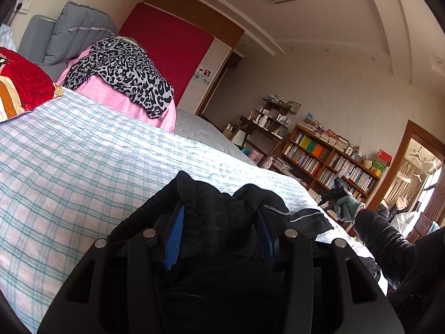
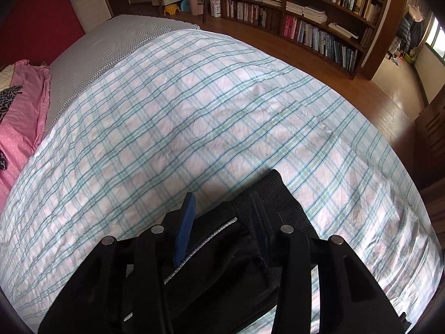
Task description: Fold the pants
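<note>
Bunched black fabric fills the gap between your left gripper [image 1: 219, 231], whose blue-padded fingers [image 1: 174, 239] are clenched on a thick wad of the pants [image 1: 211, 211]; the ribbed edge of the cloth rises above the fingertips and hides what lies past them. From that view the garment trails off to the right along the near side of the bed [image 1: 83, 153], a silver-striped piece of it lying flat on the plaid sheet toward your gloved right hand [image 1: 346, 204].

Your right gripper [image 2: 222, 217] has its fingers [image 2: 185, 233] set either side of another part of the pants [image 2: 228, 250]. Black cloth with a thin silver stripe lies between them, and a ribbed band pokes out past the far fingertip onto the sheet. A gap shows between the pads, so you cannot tell whether they are pinching the cloth.

The garment's long axis seems to run across the bed's near edge between your two hands, but the full length is hidden. A pink cloth [image 2: 19, 128] lies at the far left of the bed [image 2: 194, 97].
</note>
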Motion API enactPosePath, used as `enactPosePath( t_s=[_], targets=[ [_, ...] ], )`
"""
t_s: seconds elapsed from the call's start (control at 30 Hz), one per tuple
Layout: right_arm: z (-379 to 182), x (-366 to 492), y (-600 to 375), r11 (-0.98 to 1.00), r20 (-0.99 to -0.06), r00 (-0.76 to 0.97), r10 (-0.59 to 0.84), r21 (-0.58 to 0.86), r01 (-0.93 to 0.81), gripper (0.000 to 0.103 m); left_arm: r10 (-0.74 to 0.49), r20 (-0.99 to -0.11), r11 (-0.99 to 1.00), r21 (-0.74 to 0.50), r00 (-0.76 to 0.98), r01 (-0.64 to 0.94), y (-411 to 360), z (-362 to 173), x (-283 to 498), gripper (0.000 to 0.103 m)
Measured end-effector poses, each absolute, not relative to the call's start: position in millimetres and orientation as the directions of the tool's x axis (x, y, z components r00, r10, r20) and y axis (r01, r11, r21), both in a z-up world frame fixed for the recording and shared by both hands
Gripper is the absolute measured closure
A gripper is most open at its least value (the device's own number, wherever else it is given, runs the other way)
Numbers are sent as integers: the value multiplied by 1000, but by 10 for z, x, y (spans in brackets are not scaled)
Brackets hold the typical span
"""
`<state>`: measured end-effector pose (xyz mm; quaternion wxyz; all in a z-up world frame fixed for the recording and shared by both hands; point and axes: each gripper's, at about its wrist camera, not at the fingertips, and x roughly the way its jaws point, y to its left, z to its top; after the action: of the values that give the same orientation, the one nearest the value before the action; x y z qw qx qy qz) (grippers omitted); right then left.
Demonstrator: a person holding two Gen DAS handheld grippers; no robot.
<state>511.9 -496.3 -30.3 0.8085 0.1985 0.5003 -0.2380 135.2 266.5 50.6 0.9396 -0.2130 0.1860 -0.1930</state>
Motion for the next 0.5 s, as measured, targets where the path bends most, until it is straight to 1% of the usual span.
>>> enactPosePath(
  t_s=[0.1,0.23,0.33,0.37,0.4,0.47,0.5],
  targets=[
    [-404,5188,-4927,811,-917,370,-149,101,577,62,-441,-269,836,-470,856,283,2662,503,1349,56],
    [-602,5293,-4886,805,-933,295,-207,9,594,62,-444,-264,835,-467,856,289,2650,510,1340,56],
    [-669,5340,-4879,801,-930,271,-247,-38,598,62,-445,-264,835,-467,856,291,2644,511,1340,56],
    [-677,5350,-4871,802,-929,263,-261,-57,594,69,-445,-264,835,-467,856,291,2644,510,1341,56],
    [-681,5354,-4862,803,-926,252,-282,-84,589,82,-444,-264,835,-467,856,290,2643,511,1340,56],
    [-651,5322,-4874,805,-920,259,-295,-93,586,90,-444,-265,835,-469,856,288,2644,511,1340,56],
    [-615,5285,-4889,807,-918,275,-287,-77,586,92,-443,-265,835,-470,857,286,2643,512,1340,56]
  ],
)
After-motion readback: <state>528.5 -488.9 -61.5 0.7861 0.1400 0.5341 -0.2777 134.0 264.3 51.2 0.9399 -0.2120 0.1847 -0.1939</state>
